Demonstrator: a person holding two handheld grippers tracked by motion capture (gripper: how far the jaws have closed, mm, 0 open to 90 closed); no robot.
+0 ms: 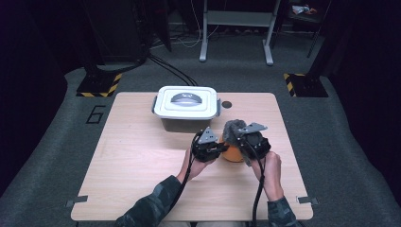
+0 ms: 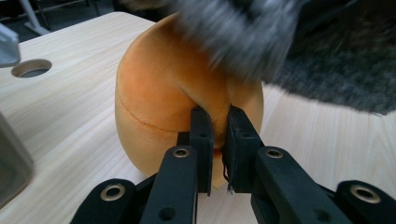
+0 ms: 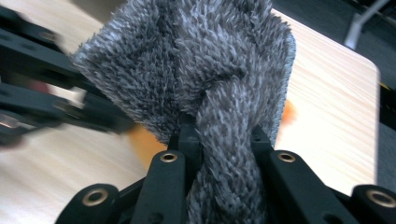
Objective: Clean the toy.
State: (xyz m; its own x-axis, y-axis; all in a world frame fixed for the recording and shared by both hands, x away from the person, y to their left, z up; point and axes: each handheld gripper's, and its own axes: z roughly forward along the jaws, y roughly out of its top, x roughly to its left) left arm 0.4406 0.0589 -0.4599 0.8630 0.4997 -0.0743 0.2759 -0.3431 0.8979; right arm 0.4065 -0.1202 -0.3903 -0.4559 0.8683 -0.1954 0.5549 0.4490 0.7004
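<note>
We see an orange plush object (image 2: 163, 102), rounded and soft, with a stitched seam across its side, standing on the table (image 1: 142, 161) right of centre, just in front of the lidded box (image 1: 187, 108). A shaggy grey cloth (image 3: 196, 70) sits against its top.

Our left gripper (image 2: 215, 135) has its jaws drawn narrow, pinching a fold of the orange plush fabric on the side facing us. Our right gripper (image 3: 224, 140) is clamped on a bunched twist of the grey cloth, the rest of which fans out above the jaws. In the high view both hands come in from the bottom edge, the left gripper (image 1: 213, 147) at the plush object's left side and the right gripper (image 1: 246, 137) over it, sleeves in a camouflage pattern.

The table is pale wood with a round hole (image 1: 227, 104) near the far edge, just right of the white-lidded grey box. Around it lies grey carpet; beyond stand yellow-and-black striped bases (image 1: 100, 85) and a light metal frame (image 1: 236, 28) in a dark room.
</note>
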